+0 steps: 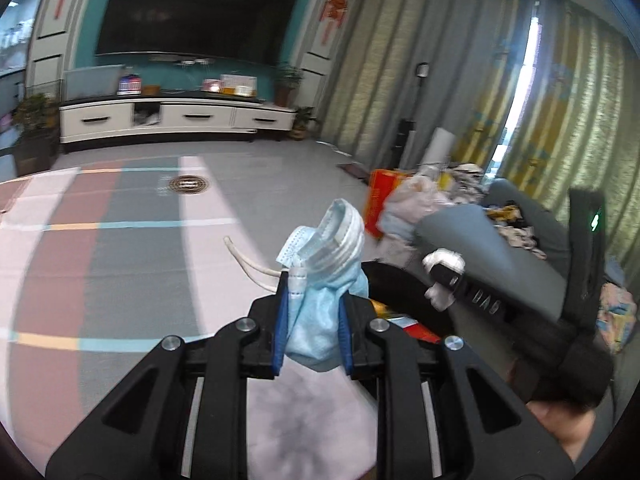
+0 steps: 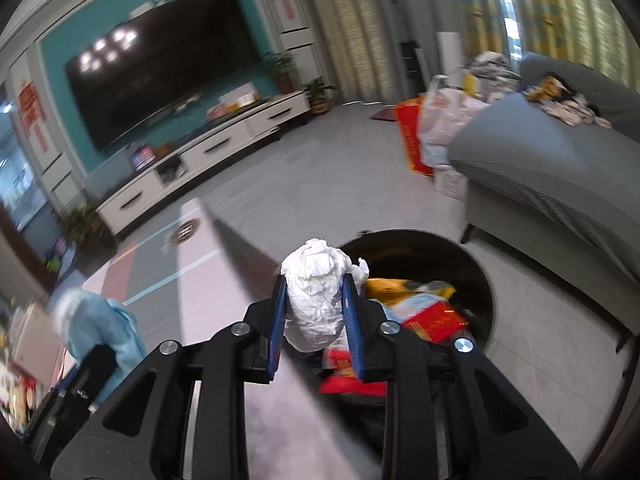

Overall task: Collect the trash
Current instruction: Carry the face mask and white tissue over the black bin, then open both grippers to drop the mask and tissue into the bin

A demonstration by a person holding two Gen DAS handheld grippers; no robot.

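Observation:
A crumpled light-blue face mask (image 1: 320, 280) is clamped between the blue pads of my left gripper (image 1: 314, 292), its white ear loop trailing to the left. My right gripper (image 2: 314, 296) is shut on a wad of white tissue (image 2: 316, 296). A round black trash bin (image 2: 476, 264) stands on the floor just ahead and right of the right gripper, holding red and orange wrappers (image 2: 432, 316). In the left wrist view the right gripper (image 1: 444, 276) with its tissue (image 1: 442, 260) shows at the right. In the right wrist view the mask (image 2: 100, 324) shows at the lower left.
A grey sofa (image 2: 560, 168) with clutter on it lies to the right. Bags and a red box (image 2: 412, 140) stand beside it. A white TV cabinet (image 1: 176, 118) under a large TV (image 1: 192, 12) lines the far wall. Potted plants and curtains border the tiled floor.

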